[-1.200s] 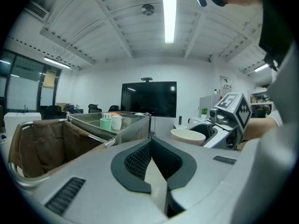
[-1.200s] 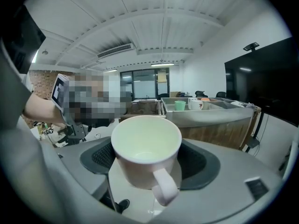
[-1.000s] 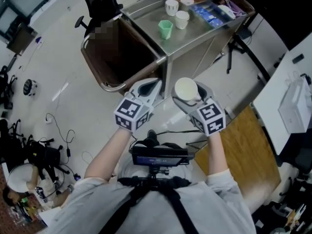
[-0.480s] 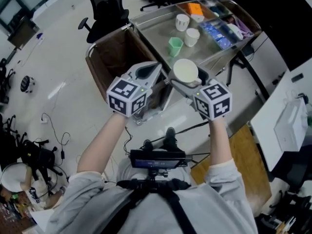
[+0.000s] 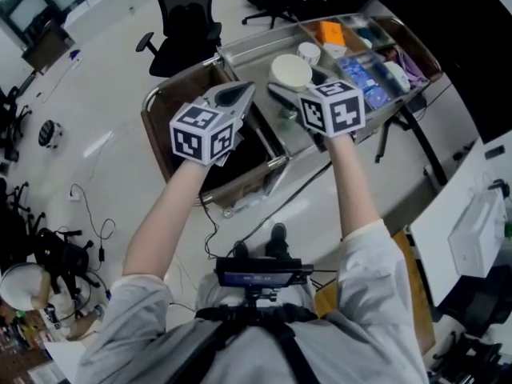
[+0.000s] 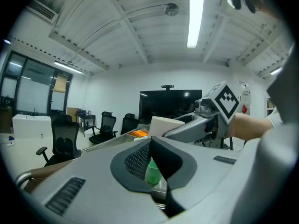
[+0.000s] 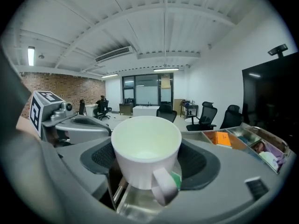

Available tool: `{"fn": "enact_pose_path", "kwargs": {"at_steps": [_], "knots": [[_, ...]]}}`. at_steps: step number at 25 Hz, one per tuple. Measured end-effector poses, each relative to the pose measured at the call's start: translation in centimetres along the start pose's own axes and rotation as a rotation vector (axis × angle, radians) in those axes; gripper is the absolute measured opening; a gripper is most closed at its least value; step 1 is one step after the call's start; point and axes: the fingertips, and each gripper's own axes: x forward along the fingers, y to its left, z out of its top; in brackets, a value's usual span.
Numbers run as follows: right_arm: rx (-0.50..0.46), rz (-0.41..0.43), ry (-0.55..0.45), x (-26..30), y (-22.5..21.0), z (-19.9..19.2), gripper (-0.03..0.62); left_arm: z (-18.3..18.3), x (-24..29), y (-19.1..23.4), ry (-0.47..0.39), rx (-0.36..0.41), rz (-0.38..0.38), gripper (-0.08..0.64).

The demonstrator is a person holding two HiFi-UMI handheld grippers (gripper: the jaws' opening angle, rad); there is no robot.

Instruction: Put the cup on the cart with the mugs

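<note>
The right tool [image 5: 290,79] held the upright white cup [image 5: 290,70] between wide-spread jaws over the cart [image 5: 250,54] top, with the mugs [image 5: 309,52] just beyond toward its far edge; the left tool [image 5: 240,94], shut and empty, hung alongside

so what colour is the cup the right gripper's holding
White, inside and out. The cup shows best in the right gripper view.

head view: high, steeply down over both forearms [image 5: 172,214] onto the stainless steel cart [image 5: 244,54]. left and right gripper views: low, close, nearly level along own jaws toward it. all three share its flat orange box [image 5: 330,32].
</note>
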Motion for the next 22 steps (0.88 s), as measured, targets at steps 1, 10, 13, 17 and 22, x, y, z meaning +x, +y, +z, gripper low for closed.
{"fn": "enact_pose_path", "kwargs": {"at_steps": [1,10,13,17,22], "knots": [[-0.002,-0.003,0.008,1.1,-0.6,0.4,0.42,-0.1,0.6,0.9,0.004,-0.001,0.013,0.005],[-0.006,-0.005,0.104,10.3,-4.7,2.8,0.42,-0.1,5.0,8.2,0.027,-0.019,0.113,0.005],[-0.019,-0.013,0.139,13.0,-5.9,3.0,0.42,-0.3,6.2,10.0,0.039,-0.021,0.135,0.005],[-0.038,0.006,0.162,16.3,-6.8,3.0,0.42,-1.0,7.4,12.0,0.058,-0.026,0.158,0.005],[-0.038,0.021,0.183,19.9,-7.7,2.1,0.42,-2.1,8.4,14.4,0.077,-0.046,0.184,0.005]]}}
